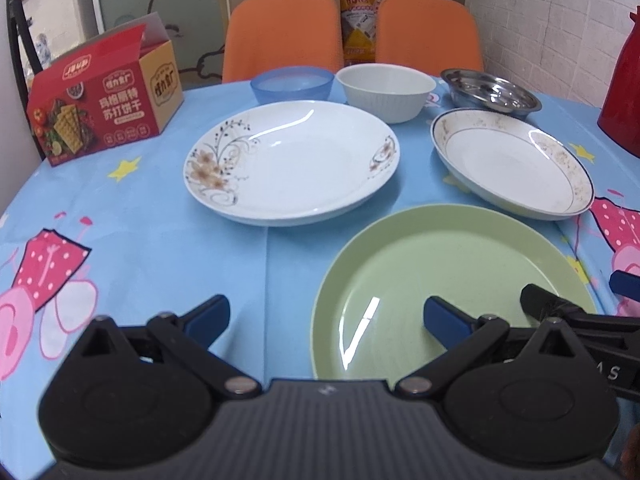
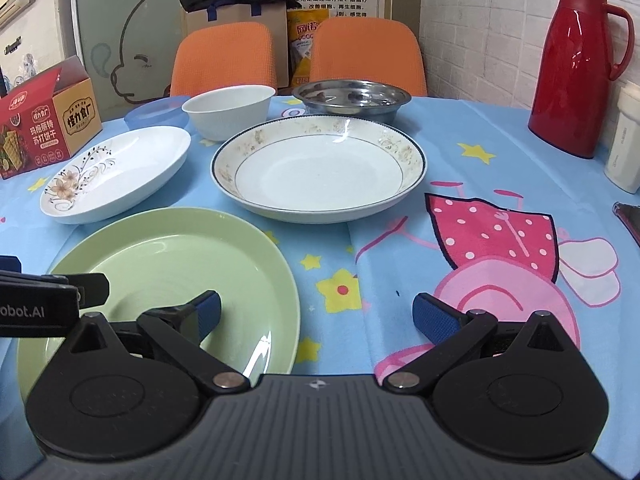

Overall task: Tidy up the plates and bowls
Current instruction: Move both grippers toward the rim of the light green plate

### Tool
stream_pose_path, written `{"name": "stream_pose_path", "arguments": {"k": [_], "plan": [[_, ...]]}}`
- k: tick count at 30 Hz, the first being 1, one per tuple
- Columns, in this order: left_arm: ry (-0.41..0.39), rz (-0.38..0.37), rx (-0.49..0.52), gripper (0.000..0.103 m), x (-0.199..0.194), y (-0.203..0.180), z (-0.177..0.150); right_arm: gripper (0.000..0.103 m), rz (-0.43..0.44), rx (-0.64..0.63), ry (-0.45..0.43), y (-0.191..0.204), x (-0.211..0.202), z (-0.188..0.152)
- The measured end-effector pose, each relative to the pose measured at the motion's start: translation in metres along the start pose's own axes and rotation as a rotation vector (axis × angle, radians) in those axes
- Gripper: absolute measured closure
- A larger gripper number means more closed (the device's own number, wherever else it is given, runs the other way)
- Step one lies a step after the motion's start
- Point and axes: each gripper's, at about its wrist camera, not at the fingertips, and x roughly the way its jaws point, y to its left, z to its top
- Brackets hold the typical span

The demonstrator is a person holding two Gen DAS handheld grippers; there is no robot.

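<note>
A green plate (image 1: 440,280) (image 2: 172,272) lies nearest on the blue tablecloth. Behind it are a white floral plate (image 1: 292,164) (image 2: 120,172) and a white gold-rimmed plate (image 1: 512,164) (image 2: 320,168). Further back stand a blue bowl (image 1: 292,84) (image 2: 156,114), a white bowl (image 1: 386,90) (image 2: 230,110) and a steel dish (image 1: 490,92) (image 2: 352,98). My left gripper (image 1: 326,318) is open and empty, its right finger over the green plate's near edge. My right gripper (image 2: 316,312) is open and empty, its left finger over the green plate's right side.
A red cracker box (image 1: 104,96) (image 2: 44,120) stands at the left. A red thermos jug (image 2: 580,64) (image 1: 624,92) and a white container (image 2: 624,140) stand at the right. Two orange chairs (image 1: 280,36) (image 2: 364,50) are behind the table. A dark object (image 2: 630,218) lies at the right edge.
</note>
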Motion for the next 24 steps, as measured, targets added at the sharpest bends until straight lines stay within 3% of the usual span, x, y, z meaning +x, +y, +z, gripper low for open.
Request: {"name": "stream_pose_path", "arguments": {"k": [8,24], "plan": [[0.019,-0.04,-0.004,0.0,0.0043,0.0054,-0.0052,0.0,0.014,-0.001,-0.013,-0.0021,0.0001,-0.0022],[0.008,-0.049,-0.046,0.001,0.0073,0.0096,-0.0062,0.0,0.029,-0.018,-0.018,-0.0002,-0.0017,-0.0043]]}}
